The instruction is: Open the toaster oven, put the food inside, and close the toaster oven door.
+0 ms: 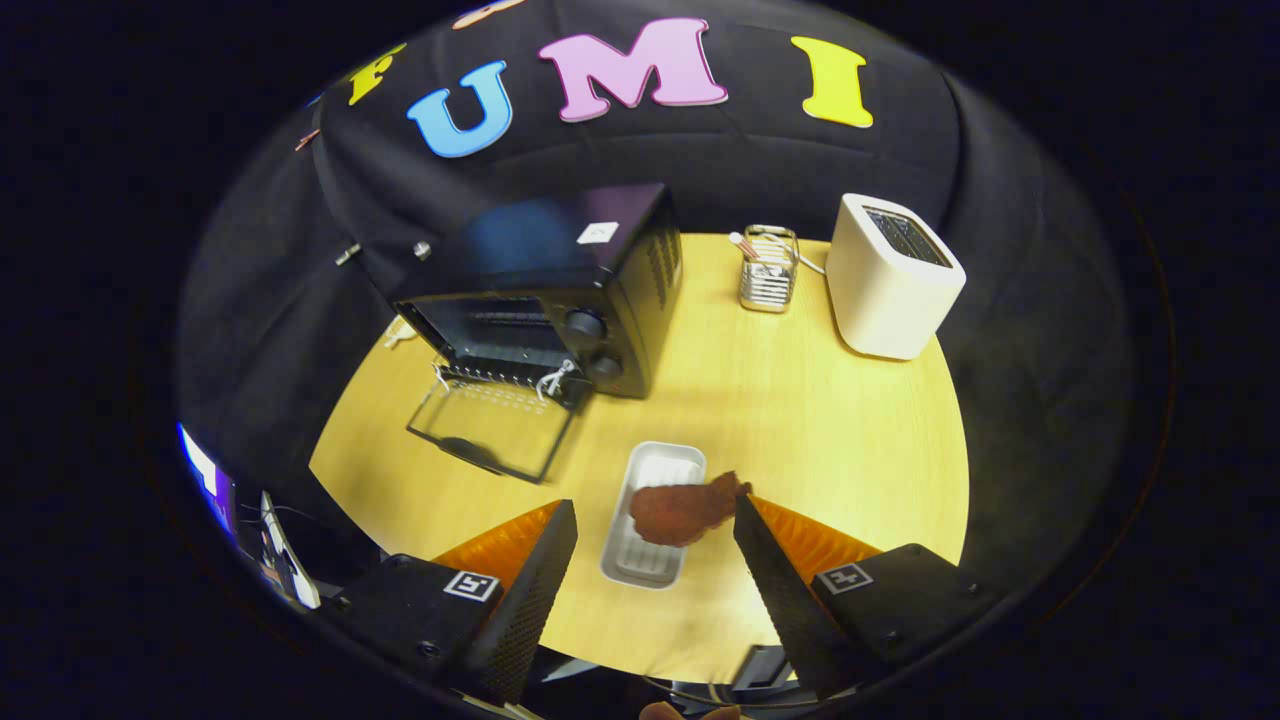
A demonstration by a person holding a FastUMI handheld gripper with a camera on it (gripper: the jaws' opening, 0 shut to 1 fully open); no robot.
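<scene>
Spread wide, the gripper (655, 520) hangs over the round wooden table (850, 420), holding nothing. Beyond the fingers, the toaster oven (560, 290) has its door (495, 430) dropped flat. Between the fingers sits the tray (655, 475) with the food (685, 510), probably fried chicken. I worry a pinch could skid that tray.

Tool (655, 515) fingers wide apart, nothing between their tips.

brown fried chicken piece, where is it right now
Brown fried chicken piece lies on the white ridged tray between the open gripper fingers, before the open black toaster oven.
</scene>
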